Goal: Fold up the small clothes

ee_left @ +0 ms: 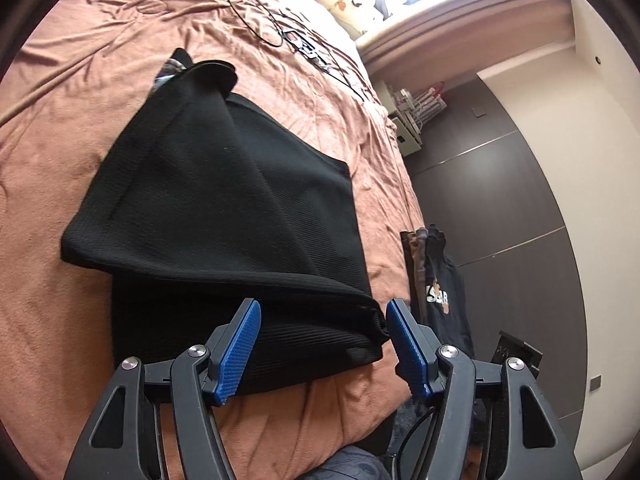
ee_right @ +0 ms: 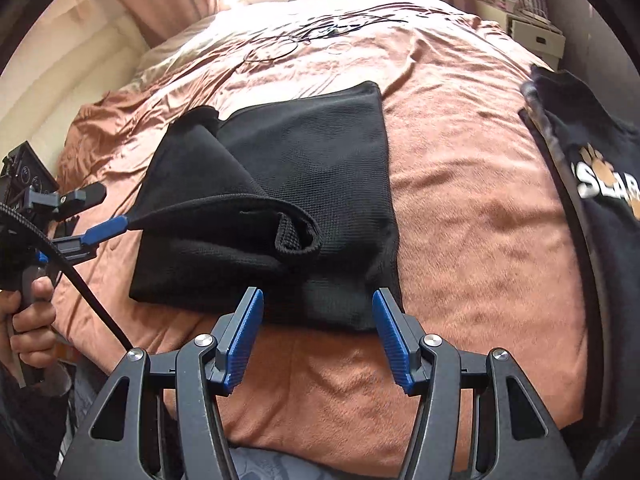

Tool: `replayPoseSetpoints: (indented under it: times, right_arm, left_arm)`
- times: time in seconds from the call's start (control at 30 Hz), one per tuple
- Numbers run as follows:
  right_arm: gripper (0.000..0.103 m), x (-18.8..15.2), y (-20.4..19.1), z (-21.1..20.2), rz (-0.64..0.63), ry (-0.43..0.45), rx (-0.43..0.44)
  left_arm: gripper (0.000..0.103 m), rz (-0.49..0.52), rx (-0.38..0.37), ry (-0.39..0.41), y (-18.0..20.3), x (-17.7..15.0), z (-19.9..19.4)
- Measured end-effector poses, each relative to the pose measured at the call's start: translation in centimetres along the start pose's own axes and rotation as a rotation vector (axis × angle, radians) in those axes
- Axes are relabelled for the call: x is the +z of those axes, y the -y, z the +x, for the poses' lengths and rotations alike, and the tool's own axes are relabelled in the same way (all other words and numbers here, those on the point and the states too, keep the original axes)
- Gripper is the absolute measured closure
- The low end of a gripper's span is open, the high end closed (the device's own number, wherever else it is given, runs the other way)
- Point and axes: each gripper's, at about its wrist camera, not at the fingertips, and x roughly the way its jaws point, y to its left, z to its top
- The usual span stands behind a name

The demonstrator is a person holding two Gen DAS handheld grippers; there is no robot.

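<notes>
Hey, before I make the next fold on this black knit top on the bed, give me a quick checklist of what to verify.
1. Left gripper not gripping the black knit top: ok, jaws apart around its corner.
2. Corner clear of the left pads: cannot tell, it lies against one.
3. Right gripper empty: ok, open at the near edge.
4. Folded flap flat: not ok, its curled edge stands up.
5. Dark printed T-shirt clear: ok, apart on the pinkish-brown blanket.

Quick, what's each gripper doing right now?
Left gripper: open, black garment fold between its fingers, not pinched.
Right gripper: open, holding nothing.
</notes>
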Motion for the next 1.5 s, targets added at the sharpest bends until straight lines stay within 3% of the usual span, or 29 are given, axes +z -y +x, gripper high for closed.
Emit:
replayPoseSetpoints:
  times: [0.43,0.67,0.73,0.8,0.9,1.13,1.33,1.5]
  right_arm:
    - [0.048,4.9,-3.5,5.9,-0.174,-0.083,-0.071]
    - [0.049,6.6,-6.3,8.9,-0.342,-0.156,-0.091]
    - [0.059,6.8,-6.7,9.7,-0.383,-0.181,-0.101]
    - [0.091,7.0,-6.9,10.4,-0.402,-0.201,-0.109]
    - [0.098,7.7,-6.2,9.6,-0.347,-0.169,-0.071]
    - [0.099,7.3,-1.4,7.8,-0.131,-0.116,0.07]
    - [0.099,5.8,2.7,8.0,0.009,-0.107,0.135]
    - [0.099,4.5,4.7,7.5,0.075,-0.092,0.148]
  left_arm:
    - [0.037,-0.099,0.092,0.022,-5.8,-1.1,-2.6]
    - [0.041,-0.155,0.13,0.002,-8.6,-1.7,-2.3]
    - [0.043,-0.164,0.14,-0.016,-9.0,-1.9,-1.7]
    - [0.046,-0.171,0.148,-0.031,-9.3,-2.0,-1.2]
    - [0.047,-0.175,0.153,-0.046,-9.4,-2.2,-0.9]
    - [0.048,-0.135,0.191,-0.064,-8.7,-2.1,-0.1]
    - [0.061,-0.055,0.275,-0.098,-8.0,-2.2,1.0]
    - [0.069,-0.054,0.298,-0.1,-8.3,-2.1,1.1]
